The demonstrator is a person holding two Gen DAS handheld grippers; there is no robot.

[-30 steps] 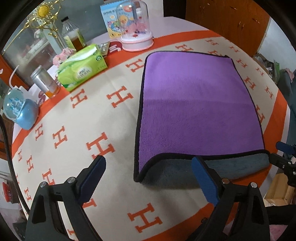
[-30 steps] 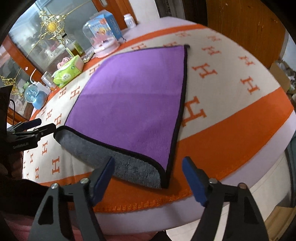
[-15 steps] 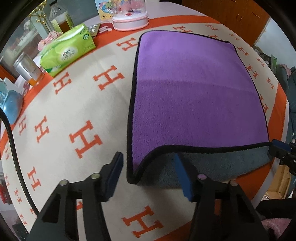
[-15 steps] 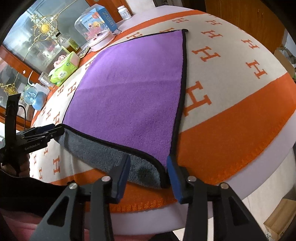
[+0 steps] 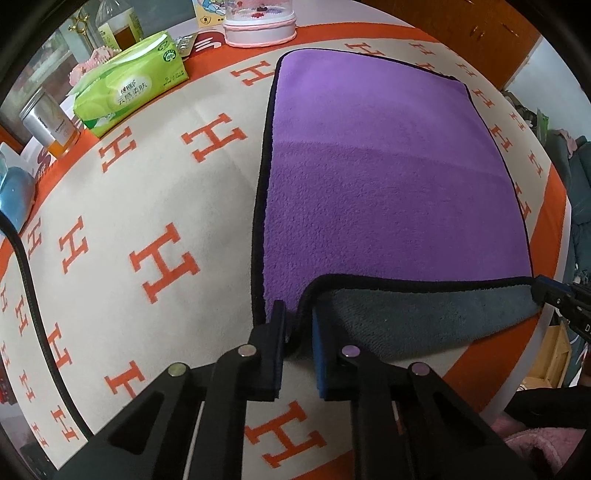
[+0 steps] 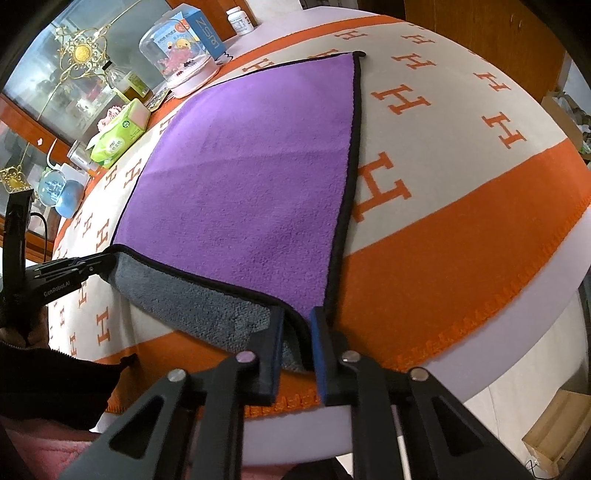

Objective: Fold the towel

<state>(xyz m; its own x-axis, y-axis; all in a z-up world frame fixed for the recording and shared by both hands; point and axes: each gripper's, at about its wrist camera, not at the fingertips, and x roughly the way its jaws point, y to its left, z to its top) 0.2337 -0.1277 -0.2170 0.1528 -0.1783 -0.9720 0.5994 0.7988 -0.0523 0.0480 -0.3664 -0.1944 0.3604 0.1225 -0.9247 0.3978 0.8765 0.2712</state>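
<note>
Towel [image 5: 388, 177] spread purple side up on the orange-and-cream tablecloth [image 5: 155, 206], near edge already curled back to show the grey underside; far edge lying close to the pink-based dome [image 5: 258, 26], with the green tissue pack [image 5: 129, 85] and tin can [image 5: 50, 123] well off to the left; left gripper [image 5: 297, 325] closed on the near left corner, black hem caught between the blue pads, though pads not fully together, so judged a light pinch; right gripper [image 6: 295, 328] clamped likewise on the near right corner, hem running between its two fingers; each gripper visible at the margin of the other's view, one at each end of the grey strip; step in hand judged to be the grasp of both near corners, first fold barely begun; next move likely to call for raising both corners together, carrying them over the purple face toward the far edge, keeping the span between them taut so the cloth does not sag or twist; needs matching height and pace on both sides, then lining hem on hem before letting go; risk of a corner slipping free if the pinch is shallow.
</note>
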